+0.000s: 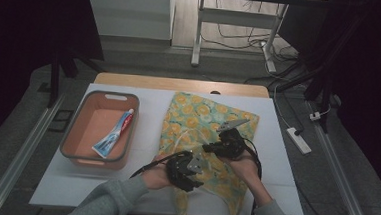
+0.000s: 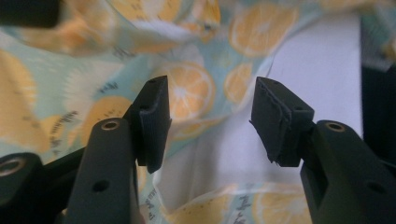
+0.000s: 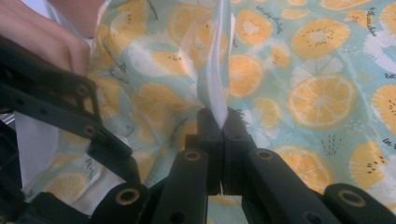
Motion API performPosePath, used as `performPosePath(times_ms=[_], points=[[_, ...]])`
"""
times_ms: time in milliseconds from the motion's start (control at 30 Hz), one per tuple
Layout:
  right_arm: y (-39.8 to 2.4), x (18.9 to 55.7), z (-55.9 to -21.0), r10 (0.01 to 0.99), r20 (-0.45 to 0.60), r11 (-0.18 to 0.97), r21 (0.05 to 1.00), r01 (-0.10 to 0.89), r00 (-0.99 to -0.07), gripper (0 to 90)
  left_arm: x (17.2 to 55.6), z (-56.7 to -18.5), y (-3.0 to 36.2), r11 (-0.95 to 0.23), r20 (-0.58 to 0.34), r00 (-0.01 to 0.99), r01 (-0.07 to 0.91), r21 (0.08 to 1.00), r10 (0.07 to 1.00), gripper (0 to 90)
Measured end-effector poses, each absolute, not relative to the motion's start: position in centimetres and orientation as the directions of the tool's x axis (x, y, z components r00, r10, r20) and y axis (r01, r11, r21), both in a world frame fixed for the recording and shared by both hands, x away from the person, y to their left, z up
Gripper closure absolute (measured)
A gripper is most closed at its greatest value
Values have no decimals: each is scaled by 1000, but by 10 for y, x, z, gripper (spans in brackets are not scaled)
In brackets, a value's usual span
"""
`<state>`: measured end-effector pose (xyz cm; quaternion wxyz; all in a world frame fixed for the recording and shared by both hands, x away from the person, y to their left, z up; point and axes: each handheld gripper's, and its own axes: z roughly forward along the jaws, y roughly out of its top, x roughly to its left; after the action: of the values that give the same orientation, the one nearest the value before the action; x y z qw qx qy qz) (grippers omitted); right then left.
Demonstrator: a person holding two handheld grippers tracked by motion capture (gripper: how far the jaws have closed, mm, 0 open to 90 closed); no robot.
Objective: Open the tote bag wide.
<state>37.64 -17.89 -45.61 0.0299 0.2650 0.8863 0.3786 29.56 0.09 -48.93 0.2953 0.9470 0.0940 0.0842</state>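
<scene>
Left of frame in the high view, an orange bin (image 1: 79,131) sits on the white bench (image 1: 146,135) with a toothpaste tube (image 1: 114,134) lying inside it, well apart from your hands. It plays no part in the present grip.

At centre, the citrus-print tote bag (image 1: 197,123) lies flat on the bench, its mouth and handles toward you at the bottom of the frame.

Your left claw (image 1: 185,167) rests at the bag's lower left edge. In the left gripper view its jaws stand spread, with printed cloth (image 2: 187,88) and the pale lining behind them; nothing is pinched. Judged from this pose, it is set to take the near layer of the opening.

Your right claw (image 3: 219,128) is pressed together on the bag's white strap (image 3: 215,79), which rises from between the pads in the right gripper view. In the high view this claw (image 1: 229,142) sits right of centre over the fabric. Holding the strap up likely separates the two layers so the mouth can be opened.
</scene>
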Motion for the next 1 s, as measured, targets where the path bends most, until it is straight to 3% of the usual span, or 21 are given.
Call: performPosePath(times_ms=[267,400,500,567,633,700,800,1000], points=[[-180,377,-456,497,154,567,687,454,-854,888,302,-502,1,-862,159,957,137,487,242,484],[-180,378,-457,501,154,568,684,458,-852,888,307,-509,3,-873,140,961,148,465,237,492],[-182,378,-457,505,154,565,685,460,-849,888,310,-512,4,-858,109,962,170,484,252,546],[-183,378,-456,510,154,562,686,463,-846,888,312,-512,5,-855,107,958,183,486,267,654],[-186,379,-456,520,154,554,688,469,-840,887,313,-513,7,-850,78,963,188,492,258,820],[-188,380,-456,523,156,550,689,472,-838,888,313,-513,8,-850,65,966,186,492,249,866],[-191,382,-454,529,162,537,697,476,-833,888,306,-508,14,-854,93,968,156,496,231,888],[-192,393,-439,537,146,513,725,460,-831,888,287,-486,50,-792,39,984,114,600,171,888]])
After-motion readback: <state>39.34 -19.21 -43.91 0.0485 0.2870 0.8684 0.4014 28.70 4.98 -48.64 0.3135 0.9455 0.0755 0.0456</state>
